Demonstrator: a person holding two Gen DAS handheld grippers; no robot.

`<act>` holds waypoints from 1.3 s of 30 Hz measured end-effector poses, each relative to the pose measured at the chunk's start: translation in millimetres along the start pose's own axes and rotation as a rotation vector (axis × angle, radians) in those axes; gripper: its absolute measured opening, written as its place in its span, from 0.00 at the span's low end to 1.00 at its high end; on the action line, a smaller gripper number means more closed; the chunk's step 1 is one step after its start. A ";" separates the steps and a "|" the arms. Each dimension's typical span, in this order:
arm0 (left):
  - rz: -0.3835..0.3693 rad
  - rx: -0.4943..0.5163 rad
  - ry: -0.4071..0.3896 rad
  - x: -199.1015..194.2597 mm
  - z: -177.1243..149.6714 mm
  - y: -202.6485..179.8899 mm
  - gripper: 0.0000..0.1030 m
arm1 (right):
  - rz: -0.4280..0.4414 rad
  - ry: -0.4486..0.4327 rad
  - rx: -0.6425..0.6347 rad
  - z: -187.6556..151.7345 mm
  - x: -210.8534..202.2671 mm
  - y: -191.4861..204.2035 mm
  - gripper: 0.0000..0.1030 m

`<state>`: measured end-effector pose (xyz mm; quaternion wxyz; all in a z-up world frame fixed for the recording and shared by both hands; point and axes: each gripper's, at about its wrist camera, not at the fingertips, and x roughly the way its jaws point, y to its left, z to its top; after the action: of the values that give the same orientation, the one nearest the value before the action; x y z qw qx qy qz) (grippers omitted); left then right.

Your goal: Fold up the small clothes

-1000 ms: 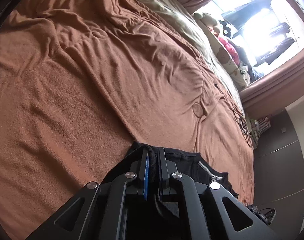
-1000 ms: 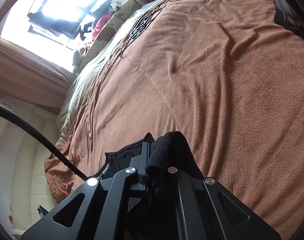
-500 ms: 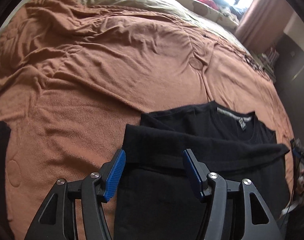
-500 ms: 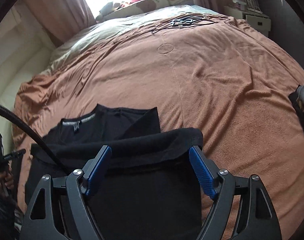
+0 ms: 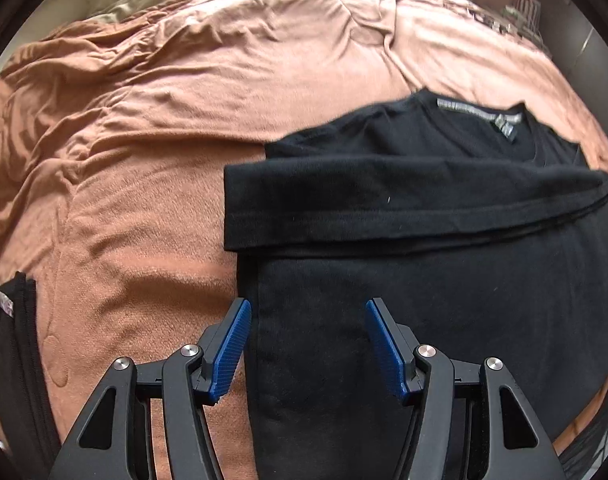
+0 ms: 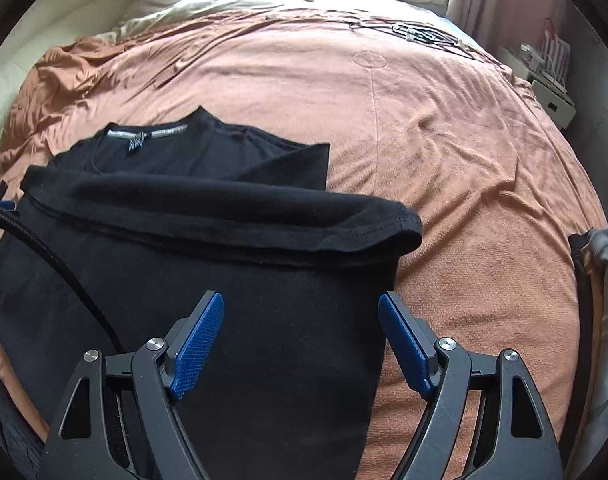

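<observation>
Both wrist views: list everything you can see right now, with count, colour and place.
T-shirt: one, black, flat on the blanket, hem folded up toward the collar.
Blanket: one, orange-brown, covering the bed.
Sheet: one, pale cream, at the far end.
Dark garment: one, black, left edge of the left view.
Grey garment: one, right edge of the right view.
Cables: dark tangle, far on the blanket.
Left tongs: open, over the shirt's left edge.
Right tongs: open, over its right edge.

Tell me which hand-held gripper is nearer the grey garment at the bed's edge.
Right. The right hand-held gripper hovers over the black T-shirt beside the grey garment; the left hand-held gripper works the shirt's opposite side.
</observation>
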<state>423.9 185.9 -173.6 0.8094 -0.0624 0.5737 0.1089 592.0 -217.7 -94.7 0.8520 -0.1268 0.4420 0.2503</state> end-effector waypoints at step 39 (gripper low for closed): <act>0.165 -0.236 -0.175 14.9 108.6 37.4 0.64 | -0.068 -0.035 0.231 85.0 80.3 -45.5 0.56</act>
<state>518.7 248.3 -150.5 0.8317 -0.0999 0.4874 0.2464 714.1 -193.6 -111.5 0.8766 -0.0382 0.4483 0.1707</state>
